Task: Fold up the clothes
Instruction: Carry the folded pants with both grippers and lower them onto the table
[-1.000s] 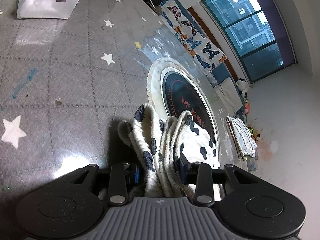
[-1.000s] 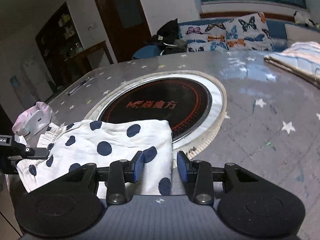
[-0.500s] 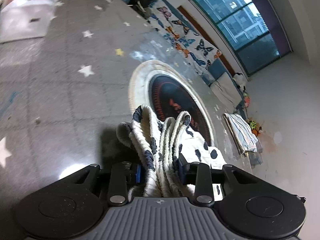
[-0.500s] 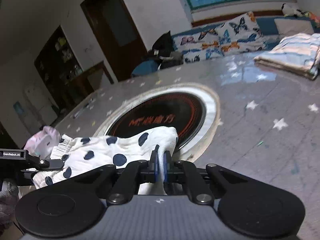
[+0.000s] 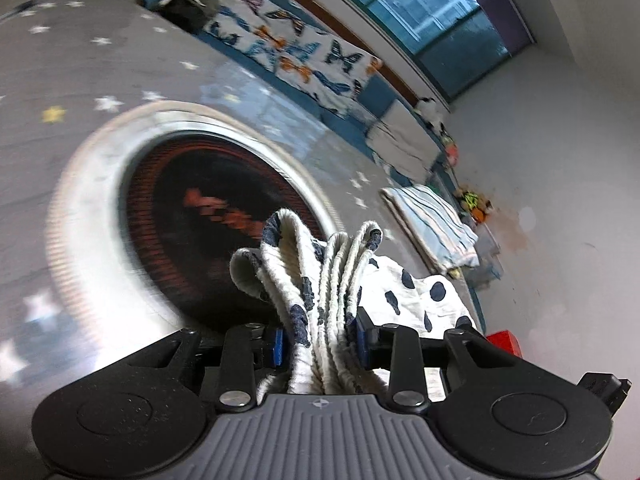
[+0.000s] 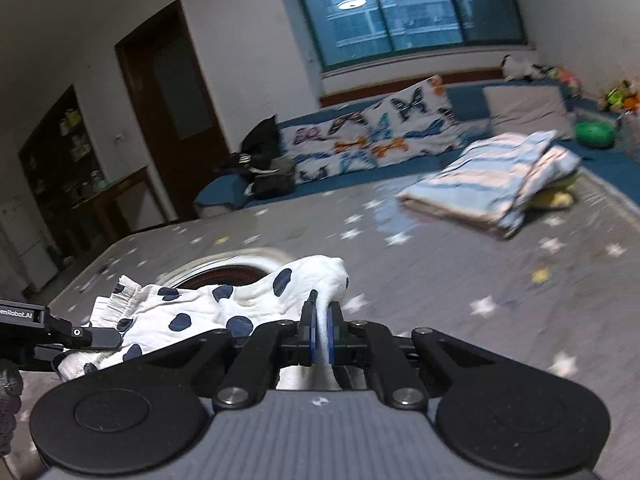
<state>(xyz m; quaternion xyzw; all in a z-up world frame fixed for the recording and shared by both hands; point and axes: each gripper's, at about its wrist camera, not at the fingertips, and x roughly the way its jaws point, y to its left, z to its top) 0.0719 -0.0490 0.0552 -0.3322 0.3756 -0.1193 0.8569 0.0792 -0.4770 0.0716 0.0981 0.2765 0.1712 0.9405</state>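
A: Scene, biggest first. A star-print grey table (image 6: 500, 280) is seen, with a round black hob (image 5: 208, 216) set into it; that hob is taken as the landmark.

B: Other items?

A: A folded striped garment (image 6: 496, 180) is laid on the table, well apart from the hob on its window side. A butterfly-print cushion (image 6: 372, 136) is seen beyond the table.

B: Task garment?

A: A white polka-dot garment (image 6: 192, 308) is held up over the near edge of the hob, stretched between the two tools, partly sagging toward the table.

B: Tool states?

A: The left gripper (image 5: 320, 344) is clamped on a thick bunch of the garment's ruffled hem, jaws part-way in, fabric pressed from both sides. The right gripper (image 6: 319, 340) is pinched tight on a thin white corner, pads nearly touching with only cloth between. In the right view the left tool is seen at the left edge, on the far end of the same cloth.

B: Progress?

A: One garment is judged already folded, the striped one. The dotted one is judged not folded yet: both ends are gripped, no crease is laid. Left: it has to be spread or doubled over, set down, released.
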